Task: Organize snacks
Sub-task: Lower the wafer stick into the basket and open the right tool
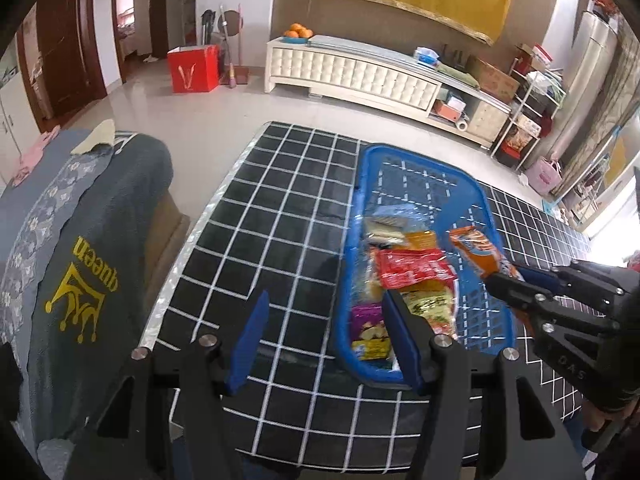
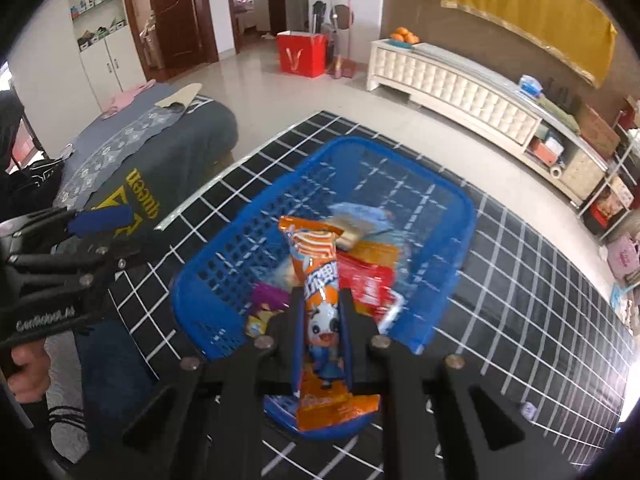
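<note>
Black linkage claws [image 1: 324,344] [image 2: 322,320] with silver screws, blue finger pads [image 1: 248,344], white "GenRobot.AI" lettering.

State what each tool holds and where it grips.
Right tool pinches the orange snack packet across its lower middle, above the blue basket. Left tool is open, empty.

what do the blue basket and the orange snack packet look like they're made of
Blue basket: looks like rigid moulded plastic, judging by its lattice of square holes and smooth, slightly glossy rim.

Orange snack packet: likely thin plastic film, glossy and printed, with a crimped end; it creases where the right gripper pinches it.
</note>
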A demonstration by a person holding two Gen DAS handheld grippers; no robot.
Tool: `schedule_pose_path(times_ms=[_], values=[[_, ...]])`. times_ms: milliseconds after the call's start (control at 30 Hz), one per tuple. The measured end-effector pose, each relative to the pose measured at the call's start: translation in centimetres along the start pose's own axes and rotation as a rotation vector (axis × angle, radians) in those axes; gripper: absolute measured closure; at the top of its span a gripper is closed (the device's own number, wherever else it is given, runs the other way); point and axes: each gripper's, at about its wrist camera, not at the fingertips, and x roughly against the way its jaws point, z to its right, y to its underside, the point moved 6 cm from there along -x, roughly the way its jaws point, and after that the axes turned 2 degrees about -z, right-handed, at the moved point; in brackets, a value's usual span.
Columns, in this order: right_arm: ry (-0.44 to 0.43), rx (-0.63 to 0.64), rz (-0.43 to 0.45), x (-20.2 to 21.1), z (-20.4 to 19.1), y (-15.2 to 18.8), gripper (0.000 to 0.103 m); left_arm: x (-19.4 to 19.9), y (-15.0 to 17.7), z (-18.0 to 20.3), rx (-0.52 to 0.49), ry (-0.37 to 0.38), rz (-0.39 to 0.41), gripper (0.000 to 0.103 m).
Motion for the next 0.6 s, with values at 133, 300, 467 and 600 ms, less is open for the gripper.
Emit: schedule_pose_path(times_ms=[133,300,467,600], values=[[0.001,0.025,-0.030,-2.1,-1.7,-0.8,0.084,-0.5,0.6,-1.8,0.027,-0.009,-0.012,0.047],[0.006,0.025,-0.069,-4.1,-2.8,-0.6,0.084,-0.9,1.4,-3.4,0.056,-0.004,-0.023,0.047],[-0.037,-0.032,-0.112,-5.7,-3.0,-0.2,0.083,-1.6,1.7,-4.2,0.094,0.010,-0.043,0.047],[-0.026,-0.031,-0.135,-6.1,-3.1,0.0,0.069,-1.7,2.0,-4.1,0.080,0.004,-0.041,0.047]])
